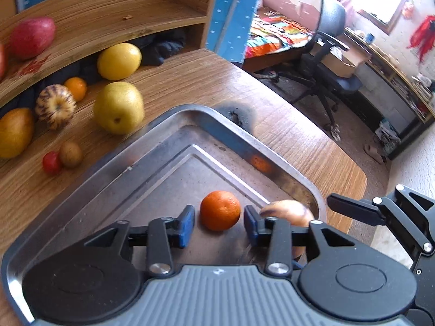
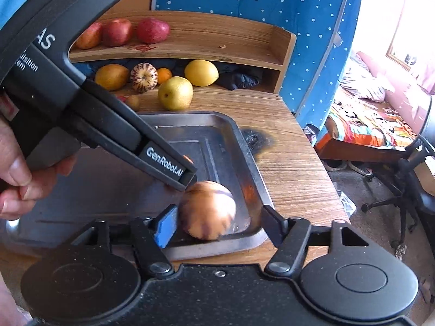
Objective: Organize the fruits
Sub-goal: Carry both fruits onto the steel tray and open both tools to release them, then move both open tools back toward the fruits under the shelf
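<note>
Left gripper (image 1: 218, 225) spread around the orange (image 1: 220, 210) on the tray (image 1: 174, 116); right gripper (image 2: 214, 224) wide open, melon (image 2: 208, 213) between its fingers. Both look just placed; next, back out cleanly.

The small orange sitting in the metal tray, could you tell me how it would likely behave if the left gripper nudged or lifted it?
The orange is round and the tray floor smooth, so a nudge would probably roll it. It looks small and light, fitting between the open left gripper.
</note>
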Demonstrator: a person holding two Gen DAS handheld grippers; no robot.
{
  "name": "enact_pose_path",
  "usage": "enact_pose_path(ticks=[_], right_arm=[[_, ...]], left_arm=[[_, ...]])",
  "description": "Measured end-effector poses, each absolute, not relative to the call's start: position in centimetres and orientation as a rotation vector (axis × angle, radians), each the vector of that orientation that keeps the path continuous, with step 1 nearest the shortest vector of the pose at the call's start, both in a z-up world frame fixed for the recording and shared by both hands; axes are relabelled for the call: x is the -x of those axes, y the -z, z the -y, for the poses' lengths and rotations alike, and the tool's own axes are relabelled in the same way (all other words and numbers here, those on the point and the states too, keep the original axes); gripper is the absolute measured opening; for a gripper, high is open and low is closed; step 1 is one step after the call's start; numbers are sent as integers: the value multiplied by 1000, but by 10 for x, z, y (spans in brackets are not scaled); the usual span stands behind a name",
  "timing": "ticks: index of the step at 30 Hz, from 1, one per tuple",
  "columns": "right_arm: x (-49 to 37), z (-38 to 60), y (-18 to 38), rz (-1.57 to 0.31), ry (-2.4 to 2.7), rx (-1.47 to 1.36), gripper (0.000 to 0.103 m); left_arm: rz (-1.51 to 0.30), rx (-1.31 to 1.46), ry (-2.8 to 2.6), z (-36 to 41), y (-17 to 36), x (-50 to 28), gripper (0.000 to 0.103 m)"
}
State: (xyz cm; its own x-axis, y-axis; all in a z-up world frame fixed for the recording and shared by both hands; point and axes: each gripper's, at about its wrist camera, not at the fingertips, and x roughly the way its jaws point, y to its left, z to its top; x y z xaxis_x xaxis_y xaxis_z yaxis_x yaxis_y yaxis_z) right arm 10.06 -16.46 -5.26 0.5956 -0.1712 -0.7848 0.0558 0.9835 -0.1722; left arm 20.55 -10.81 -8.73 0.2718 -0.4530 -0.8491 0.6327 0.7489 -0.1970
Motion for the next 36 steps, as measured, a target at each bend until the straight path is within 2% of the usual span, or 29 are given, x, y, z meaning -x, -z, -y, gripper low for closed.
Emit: enact_pose_path(ticks=[7,8,14,30,36], right_arm=[[-82,169,45,-908,44,78,94],[-80,170,44,-904,24,63,96],[-71,168,40,-921,-86,40,101],[-53,135,42,-983,-366,-75,101],[-66,116,37,-971,-396,-78,102]], left_arm=[[-1040,-156,613,87,74,-185,75],[-1037,-153,593,83,72,-180,81],[-1059,-134,484,49,62,-154,93],[-1163,-101,196,-46,59,-114,101],[-1189,-101,156,-69,58,-123,102]])
